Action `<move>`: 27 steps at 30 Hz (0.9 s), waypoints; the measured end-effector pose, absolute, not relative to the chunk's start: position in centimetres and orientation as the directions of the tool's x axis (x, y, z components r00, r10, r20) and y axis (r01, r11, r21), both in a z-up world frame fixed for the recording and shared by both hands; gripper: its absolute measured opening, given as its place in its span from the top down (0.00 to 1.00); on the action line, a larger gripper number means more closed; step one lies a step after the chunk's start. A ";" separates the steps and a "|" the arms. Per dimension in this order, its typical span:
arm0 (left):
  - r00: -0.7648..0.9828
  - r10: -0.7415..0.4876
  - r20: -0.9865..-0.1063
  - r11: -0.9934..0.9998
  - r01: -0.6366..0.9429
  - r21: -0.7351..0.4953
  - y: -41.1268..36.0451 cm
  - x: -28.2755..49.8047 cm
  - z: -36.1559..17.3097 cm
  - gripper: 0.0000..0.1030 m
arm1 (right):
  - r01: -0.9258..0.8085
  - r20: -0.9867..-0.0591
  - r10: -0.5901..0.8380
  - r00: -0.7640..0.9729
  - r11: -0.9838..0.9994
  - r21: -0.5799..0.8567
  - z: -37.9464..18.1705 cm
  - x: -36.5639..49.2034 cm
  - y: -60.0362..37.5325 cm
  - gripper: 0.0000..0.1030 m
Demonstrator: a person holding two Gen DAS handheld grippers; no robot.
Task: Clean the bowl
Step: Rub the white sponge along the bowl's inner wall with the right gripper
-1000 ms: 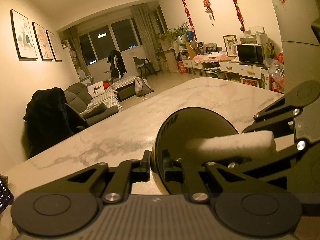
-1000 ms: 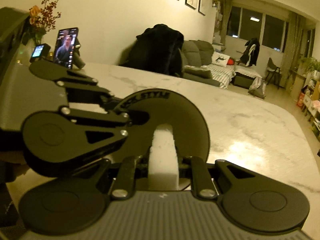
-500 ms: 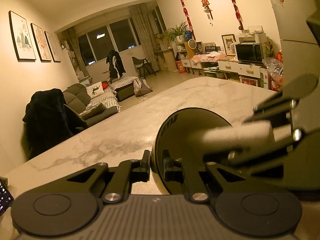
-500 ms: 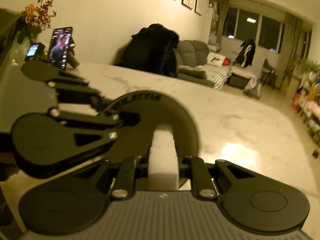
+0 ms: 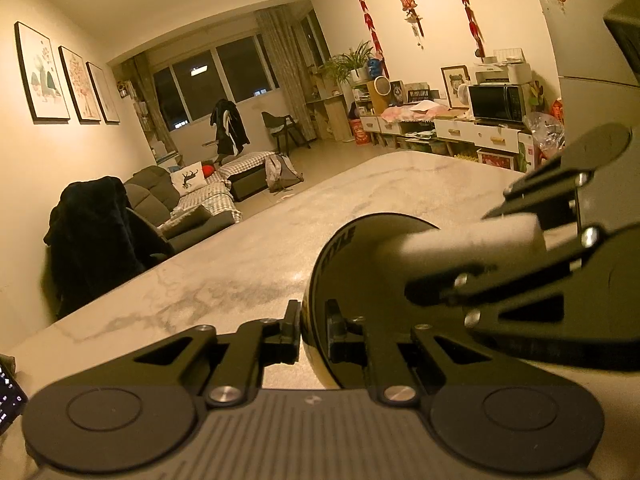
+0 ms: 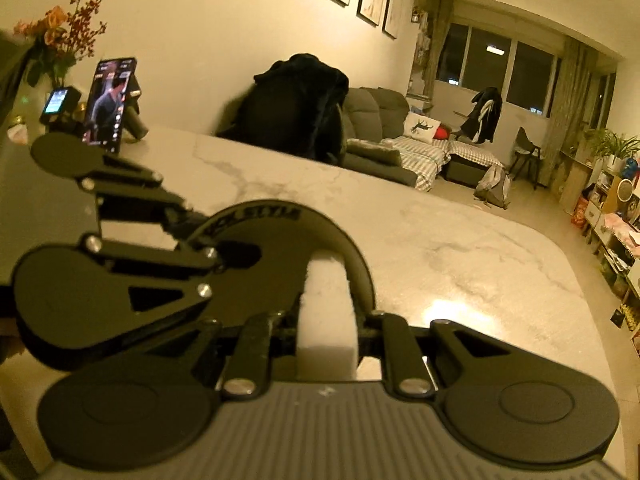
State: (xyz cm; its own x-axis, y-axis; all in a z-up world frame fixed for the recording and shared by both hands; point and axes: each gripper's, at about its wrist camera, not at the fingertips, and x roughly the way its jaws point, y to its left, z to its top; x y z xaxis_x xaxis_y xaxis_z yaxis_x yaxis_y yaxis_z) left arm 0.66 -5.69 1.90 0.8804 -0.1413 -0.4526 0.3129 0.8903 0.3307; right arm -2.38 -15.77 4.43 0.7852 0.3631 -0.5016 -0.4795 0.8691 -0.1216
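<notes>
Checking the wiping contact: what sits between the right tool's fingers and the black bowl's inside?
A white sponge, clamped by the right tool, reaching into the black bowl; the right wrist view shows it.

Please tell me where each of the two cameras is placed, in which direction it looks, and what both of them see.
Left wrist: on the left gripper, facing windows and a sofa; it pinches the black bowl rim.
Right wrist: on the right gripper, facing a phone and pictures; it clamps a white sponge.
Shared: bowl, sponge, each other's gripper, marble table.
</notes>
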 end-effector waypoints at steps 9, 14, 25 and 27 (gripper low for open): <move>0.878 -0.143 -0.456 0.888 0.317 0.332 -5.5 0.8 1.9 0.88 | -0.526 -0.532 0.410 0.740 0.847 -0.078 3.7 -2.5 -14.9 0.83; 0.877 -0.141 -0.460 0.888 0.317 0.332 -5.6 0.8 2.0 0.88 | -0.490 -0.510 0.372 0.775 0.864 -0.115 4.5 -2.0 -15.6 0.83; 0.874 -0.141 -0.465 0.886 0.321 0.334 -5.8 1.0 1.7 0.87 | -0.522 -0.534 0.393 0.749 0.846 -0.110 3.6 -2.5 -14.5 0.83; 0.871 -0.145 -0.469 0.891 0.321 0.320 -5.6 1.0 1.8 0.87 | -0.522 -0.533 0.391 0.751 0.845 -0.115 3.7 -2.4 -14.5 0.83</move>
State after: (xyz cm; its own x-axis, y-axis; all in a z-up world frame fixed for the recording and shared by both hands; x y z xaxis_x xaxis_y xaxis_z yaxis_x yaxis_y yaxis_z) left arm 1.01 -5.63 1.77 0.8711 -0.1454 -0.4690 0.3212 0.8912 0.3202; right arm -2.42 -14.52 3.70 0.7506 0.3909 -0.5328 -0.5219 0.8452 -0.1151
